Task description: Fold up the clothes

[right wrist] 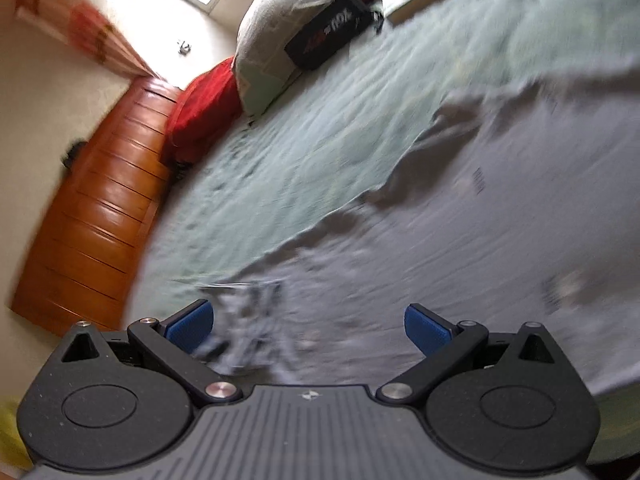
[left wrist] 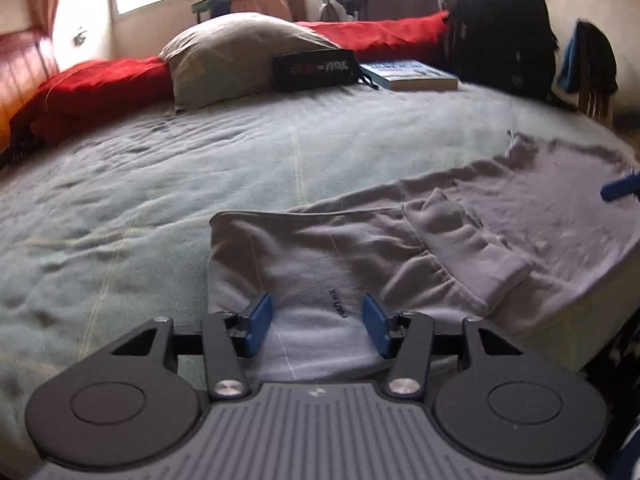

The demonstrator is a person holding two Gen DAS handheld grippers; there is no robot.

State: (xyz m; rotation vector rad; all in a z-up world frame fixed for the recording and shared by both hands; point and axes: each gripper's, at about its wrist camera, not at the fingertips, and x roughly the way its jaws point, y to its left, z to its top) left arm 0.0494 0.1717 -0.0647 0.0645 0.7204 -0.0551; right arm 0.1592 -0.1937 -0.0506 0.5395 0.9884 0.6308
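A: Start at the left claw. Is it holding anything?

B: No. Its blue pads stand apart, over the near end of the grey shirt. Cloth shows between them but nothing is pinched. I'd say it is lined up to take that edge.

A: And the right claw?

B: Spread wide too, wider than the left. That view is tilted and blurred, so the detail is poor. A smeared bit of fabric sits just by its left pad; whether the pad touches it I cannot tell.

A: Where does the shirt lie?

B: Flat on the bed, along the near edge and toward the right side, on the pale green cover. One sleeve is already turned in over the body, so I judge the fold is partly made. A small printed label faces up near the left claw.

A: Why both claws at the near edge?

B: My guess: two corners taken together keep the hem straight when it is carried over. One claw alone would drag it askew.

A: Anything in the way further out?

B: Not close. A pillow, a dark pouch and a book sit at the head of the bed, well apart from the shirt, with red cushions behind.
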